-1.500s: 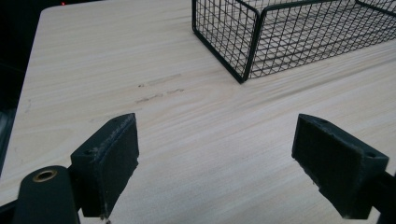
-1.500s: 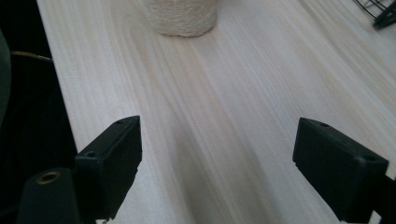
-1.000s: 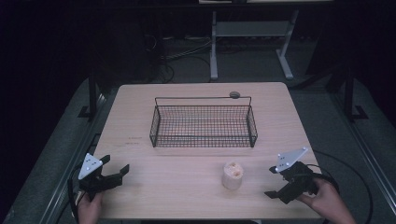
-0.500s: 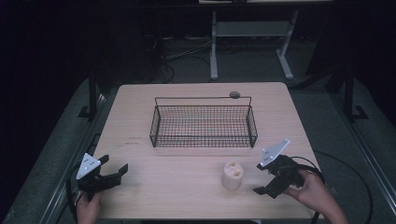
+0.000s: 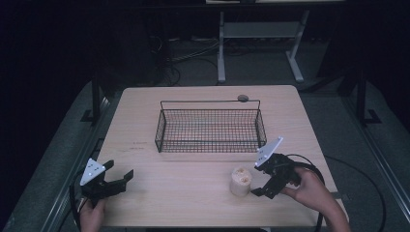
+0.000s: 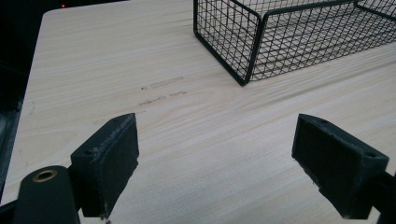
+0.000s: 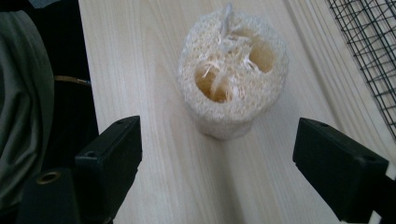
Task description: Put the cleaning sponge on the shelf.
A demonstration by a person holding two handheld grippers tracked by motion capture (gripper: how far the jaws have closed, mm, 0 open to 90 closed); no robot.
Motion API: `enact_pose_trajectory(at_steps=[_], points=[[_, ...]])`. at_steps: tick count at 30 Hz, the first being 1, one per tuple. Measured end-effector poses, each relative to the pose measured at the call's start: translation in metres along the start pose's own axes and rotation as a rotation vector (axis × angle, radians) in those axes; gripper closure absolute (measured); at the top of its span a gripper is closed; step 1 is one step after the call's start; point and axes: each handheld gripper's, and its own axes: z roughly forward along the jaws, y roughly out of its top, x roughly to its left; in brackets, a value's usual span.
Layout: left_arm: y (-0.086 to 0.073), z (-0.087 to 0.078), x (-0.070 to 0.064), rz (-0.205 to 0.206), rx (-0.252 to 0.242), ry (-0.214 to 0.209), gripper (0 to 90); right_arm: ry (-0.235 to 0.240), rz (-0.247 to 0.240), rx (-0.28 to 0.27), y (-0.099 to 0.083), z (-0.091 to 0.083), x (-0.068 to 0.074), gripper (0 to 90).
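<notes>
A pale, stubby loofah piece stands on end on the wooden table, near the front edge and right of centre. My right gripper is just to its right, open, jaws pointing at it. In the right gripper view the loofah lies a little beyond the wide-apart jaws of the right gripper, untouched. My left gripper rests open at the table's front left; in its own view the left gripper has bare wood between its jaws. A black wire basket sits mid-table.
The basket's near corner lies ahead and right of the left gripper, and its mesh runs along the right of the right gripper view. A small dark round object lies behind the basket. The table's front edge is close to both hands.
My right gripper has moved left along the front of the table, up close to the loofah, and stayed open. The left gripper has not moved.
</notes>
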Motion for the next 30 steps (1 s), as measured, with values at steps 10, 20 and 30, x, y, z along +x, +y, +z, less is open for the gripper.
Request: enact_pose_trajectory(at_steps=[10,20,30], points=[[0.0,-0.001,0.0,-0.001,-0.002,0.001,14.0,0.005,-0.012,0.017,0.014,0.007,-0.003,15.3],[0.0,-0.001,0.0,-0.003,-0.001,0.0,13.9,0.007,-0.025,0.035,0.021,0.01,-0.005,15.3],[0.0,-0.002,0.001,-0.006,-0.006,0.002,13.9,0.017,-0.039,0.061,0.029,0.014,-0.007,15.3]])
